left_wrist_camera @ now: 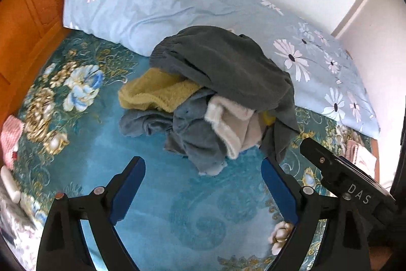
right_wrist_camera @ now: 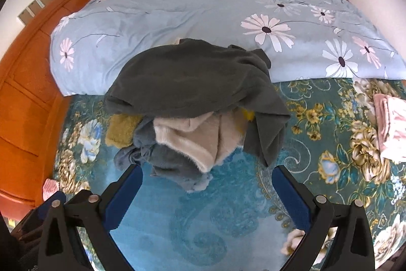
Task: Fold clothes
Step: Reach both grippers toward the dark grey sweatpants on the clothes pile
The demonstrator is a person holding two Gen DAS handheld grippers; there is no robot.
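While both grippers hover over the teal floral bedspread (left_wrist_camera: 157, 207), the left gripper (left_wrist_camera: 203, 169) and right gripper (right_wrist_camera: 206, 178) stand with jaws spread wide, holding nothing. Just beyond them lies the clothes pile (right_wrist_camera: 187, 139): crumpled blue-grey, cream and mustard pieces under a dark grey garment (left_wrist_camera: 228, 67). Behind the pile lies a pale blue daisy-print duvet (right_wrist_camera: 203, 14).

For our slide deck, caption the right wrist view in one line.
Open right tongs hover before a clothes pile topped by a dark grey garment on a teal floral bedspread.
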